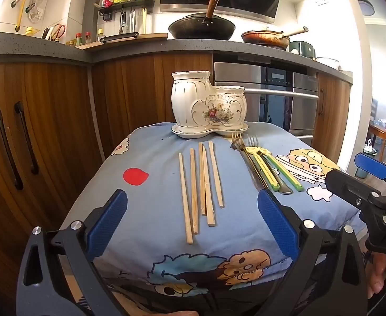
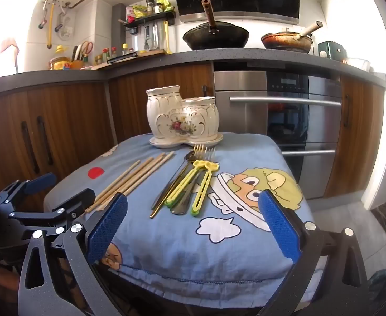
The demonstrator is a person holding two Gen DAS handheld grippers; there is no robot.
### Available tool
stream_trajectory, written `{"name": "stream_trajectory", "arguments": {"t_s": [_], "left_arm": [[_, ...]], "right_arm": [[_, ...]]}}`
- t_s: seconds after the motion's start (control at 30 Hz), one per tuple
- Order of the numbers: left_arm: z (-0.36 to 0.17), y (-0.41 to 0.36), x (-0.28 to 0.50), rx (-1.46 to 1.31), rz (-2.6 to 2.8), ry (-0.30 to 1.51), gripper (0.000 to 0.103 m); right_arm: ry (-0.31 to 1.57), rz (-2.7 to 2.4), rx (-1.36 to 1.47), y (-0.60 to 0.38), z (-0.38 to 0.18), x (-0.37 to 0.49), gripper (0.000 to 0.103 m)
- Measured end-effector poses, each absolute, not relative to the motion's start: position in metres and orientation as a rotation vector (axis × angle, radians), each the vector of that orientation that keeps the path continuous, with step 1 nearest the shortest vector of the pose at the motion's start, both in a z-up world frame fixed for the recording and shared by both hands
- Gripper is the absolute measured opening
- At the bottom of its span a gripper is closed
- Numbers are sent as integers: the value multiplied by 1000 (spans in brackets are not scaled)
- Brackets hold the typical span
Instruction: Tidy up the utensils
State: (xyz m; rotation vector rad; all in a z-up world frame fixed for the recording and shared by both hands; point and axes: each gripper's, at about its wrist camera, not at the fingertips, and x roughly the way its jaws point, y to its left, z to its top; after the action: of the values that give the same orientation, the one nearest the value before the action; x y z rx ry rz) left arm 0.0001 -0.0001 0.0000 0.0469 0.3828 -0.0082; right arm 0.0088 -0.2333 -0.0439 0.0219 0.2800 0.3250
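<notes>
Left wrist view: left gripper (image 1: 192, 225) and right gripper (image 2: 193, 225) both gape wide, empty, near 5 chopsticks (image 1: 201, 184); forks (image 1: 248, 142) right; ceramic holder (image 1: 208, 102) far.

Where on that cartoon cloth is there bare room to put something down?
Free: left of the chopsticks around the red spot, and the near edge below both piles. Crowded: the middle, between the chopsticks and the fork pile, and by the ceramic holder.

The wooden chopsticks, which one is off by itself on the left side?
The leftmost chopstick in the left wrist view. A gap separates it from the other four chopsticks, and its near end reaches closest to the camera.
</notes>
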Motion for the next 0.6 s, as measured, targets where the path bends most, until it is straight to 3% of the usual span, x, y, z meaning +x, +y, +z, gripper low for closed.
{"name": "stream_trajectory", "arguments": {"t_s": [0.6], "left_arm": [[-1,-1,0,51,-9,385,98]], "right_arm": [[280,326,20,-233,-44,9,99]]}}
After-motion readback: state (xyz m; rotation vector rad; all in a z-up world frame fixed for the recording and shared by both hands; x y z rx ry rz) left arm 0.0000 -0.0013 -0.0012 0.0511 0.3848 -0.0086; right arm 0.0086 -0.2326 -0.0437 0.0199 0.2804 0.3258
